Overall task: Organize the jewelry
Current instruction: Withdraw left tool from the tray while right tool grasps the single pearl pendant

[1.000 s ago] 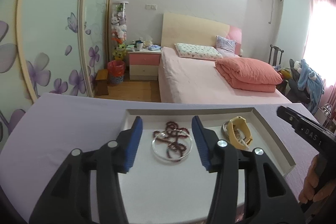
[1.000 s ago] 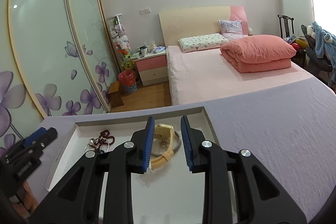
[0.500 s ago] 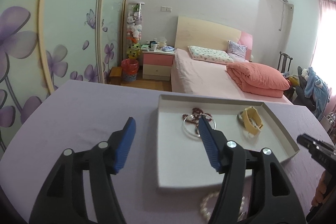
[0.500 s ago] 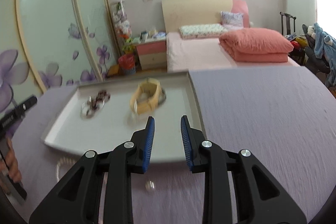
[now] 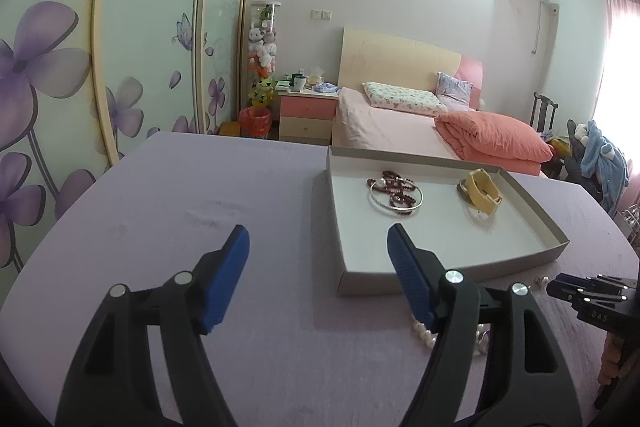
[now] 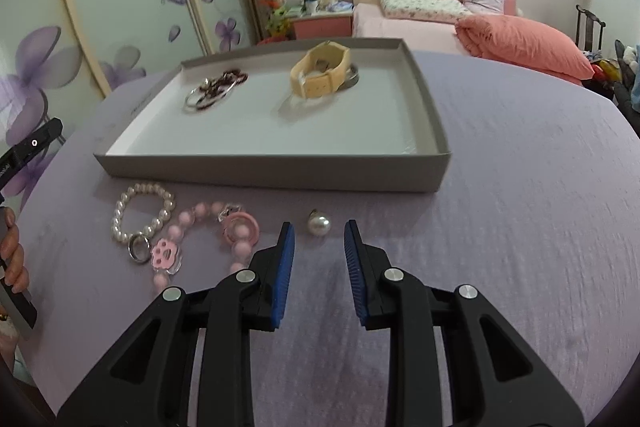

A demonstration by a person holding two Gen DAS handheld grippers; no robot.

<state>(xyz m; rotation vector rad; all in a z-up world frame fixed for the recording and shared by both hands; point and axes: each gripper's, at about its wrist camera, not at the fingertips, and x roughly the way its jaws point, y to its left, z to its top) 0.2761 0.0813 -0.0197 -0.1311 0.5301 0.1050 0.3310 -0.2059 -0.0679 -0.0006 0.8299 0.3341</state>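
The right gripper (image 6: 319,247) hovers low over the purple tabletop (image 6: 520,187) with its fingers (image 6: 285,259) at a moderate opening and holding nothing. Directly ahead of the gap, at 12 o'clock and only a little toward the left finger, lies a single pearl earring (image 6: 319,224), just beyond the fingertips and not touching them. It is round, with a small metal cap pointing at the tray (image 6: 280,171), so it has almost no long axis, and I judge the fingers could close on it from either side without turning.

At about 10 o'clock from the right gripper lie the other loose pieces: a pink bead bracelet (image 6: 208,227) with a paw charm (image 6: 164,253), and beyond it a white pearl bracelet (image 6: 142,211) with a silver ring (image 6: 138,250) at its near end. They lie close together, and the pink beads seem to touch the pearl bracelet.

The grey tray stands behind them, at 12 o'clock. It already holds a yellow watch (image 6: 320,75) on the right side and a dark red bead string with a silver bangle (image 6: 212,91) on the left.

The left gripper (image 5: 318,255) is wide open and holds nothing. In its view the tray (image 5: 440,279) is at 1 o'clock, and the pearl bracelet (image 5: 424,333) shows only partly behind its right finger.

The right gripper is clearly nearer to the earring, so I think the coming move is a short advance forward and down, then closing. The pearl may roll away if one finger touches it first.
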